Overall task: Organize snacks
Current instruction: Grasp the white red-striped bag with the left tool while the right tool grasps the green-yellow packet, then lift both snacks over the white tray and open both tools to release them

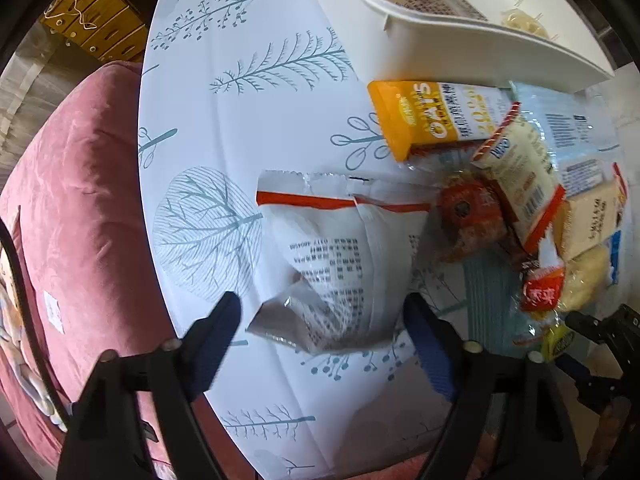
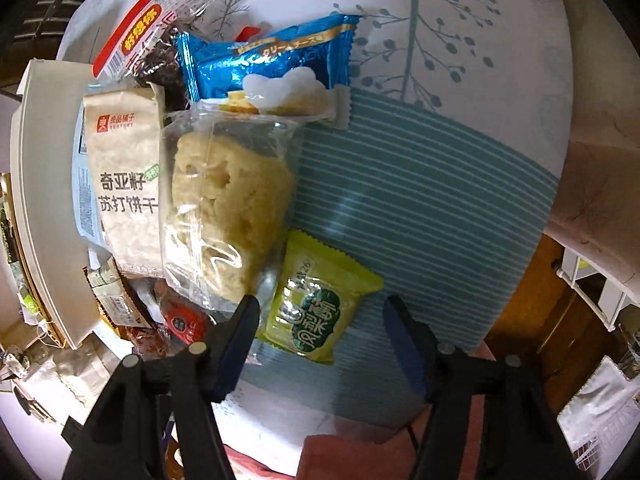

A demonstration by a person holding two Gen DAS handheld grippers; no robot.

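Note:
In the left wrist view a crumpled white packet with an orange stripe (image 1: 340, 248) lies on the tree-print tablecloth (image 1: 240, 120). My left gripper (image 1: 320, 320) points down over it, its lower end between the open blue-padded fingers; the pads are not pressing on it. In the right wrist view a small green packet (image 2: 320, 304) lies flat on a teal striped patch (image 2: 420, 200). My right gripper (image 2: 320, 308) is open around it, with gaps at both pads. A clear-wrapped yellow cake (image 2: 228, 200) lies just left of it, touching the left finger.
A white bin (image 1: 460, 40) holding packets stands at the table's far side. Beside it is a heap: an orange oats bar (image 1: 424, 116), a red wrapped snack (image 1: 468, 216), a beige cracker packet (image 2: 124, 184), a blue packet (image 2: 272, 60). A pink cushion (image 1: 80, 200) borders the table.

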